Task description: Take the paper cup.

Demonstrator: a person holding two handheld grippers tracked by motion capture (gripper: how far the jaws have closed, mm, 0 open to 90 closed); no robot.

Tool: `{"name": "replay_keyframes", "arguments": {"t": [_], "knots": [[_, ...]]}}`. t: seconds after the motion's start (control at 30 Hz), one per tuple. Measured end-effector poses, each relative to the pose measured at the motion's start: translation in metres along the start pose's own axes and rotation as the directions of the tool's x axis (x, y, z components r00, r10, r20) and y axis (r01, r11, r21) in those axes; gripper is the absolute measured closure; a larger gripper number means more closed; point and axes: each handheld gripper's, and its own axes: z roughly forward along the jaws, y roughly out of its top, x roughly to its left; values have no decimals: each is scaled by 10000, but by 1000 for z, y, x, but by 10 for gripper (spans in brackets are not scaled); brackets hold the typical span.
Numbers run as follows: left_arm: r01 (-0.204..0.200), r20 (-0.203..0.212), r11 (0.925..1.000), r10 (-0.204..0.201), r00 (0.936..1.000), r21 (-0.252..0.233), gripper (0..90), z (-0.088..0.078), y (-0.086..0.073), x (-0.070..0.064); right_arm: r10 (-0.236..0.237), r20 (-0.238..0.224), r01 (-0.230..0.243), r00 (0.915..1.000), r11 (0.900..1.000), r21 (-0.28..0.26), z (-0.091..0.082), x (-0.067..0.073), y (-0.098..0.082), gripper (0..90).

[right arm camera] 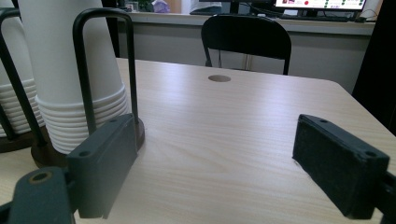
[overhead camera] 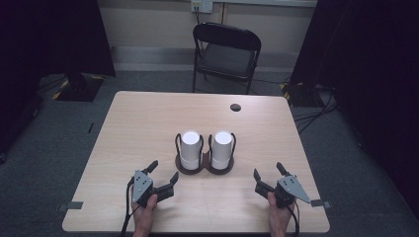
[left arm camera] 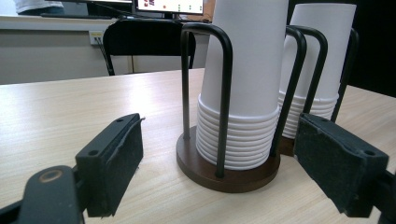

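Both stacks of white paper cups sit upside down in a dark two-ring holder (overhead camera: 204,168) at the middle of the tabletop (overhead camera: 133,128), the left stack (overhead camera: 190,148) and the right stack (overhead camera: 222,148) side by side, each fenced by black wire loops. Your left gripper (overhead camera: 163,174) and right gripper (overhead camera: 267,172) rest near the front edge, one on each side of the holder, both with jaws spread wide and holding nothing.

To lift a cup, it looks best to come in from above, not from the side: in the left gripper view the wire loop (left arm camera: 219,93) stands squarely between your jaws and the cup wall. Close on the top cup above the loops, squeeze lightly so the paper does not crush, and draw straight up so that one cup alone leaves the nested rims (left arm camera: 238,140). The free gripper can probably steady the wooden base.

Around you, a cable hole (overhead camera: 235,107) lies toward the far right of the tabletop and a black folding chair (overhead camera: 225,54) stands beyond it; neither blocks you.
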Motion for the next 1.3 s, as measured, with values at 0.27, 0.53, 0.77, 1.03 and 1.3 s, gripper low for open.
{"name": "replay_keyframes", "arguments": {"t": [0.27, 0.53, 0.77, 1.03, 1.3], "knots": [[-24, 172, 10000, 23, 9998, 10, 157, 0, 0, 0, 188, -166, -188, 9997, 9998, 55, -1, 1, 0, 133], [-46, 190, 10000, 46, 9998, -36, 157, 0, 0, 0, 58, -138, -54, 9999, 9996, 284, -2, 5, 1, 143], [-91, 188, 10000, 91, 9998, -10, 157, 0, 0, 0, 174, -429, -156, 9989, 9990, 411, 2, 11, 3, 162], [-32, 166, 10000, 34, 9999, -78, 157, -1, 0, 0, 120, -1051, -67, 9944, 9987, 508, 7, 29, 11, 228], [-47, 170, 10000, 48, 9998, -82, 157, -1, 0, 0, 228, -1725, -141, 9847, 9986, 516, 9, 37, 20, 274]]}}
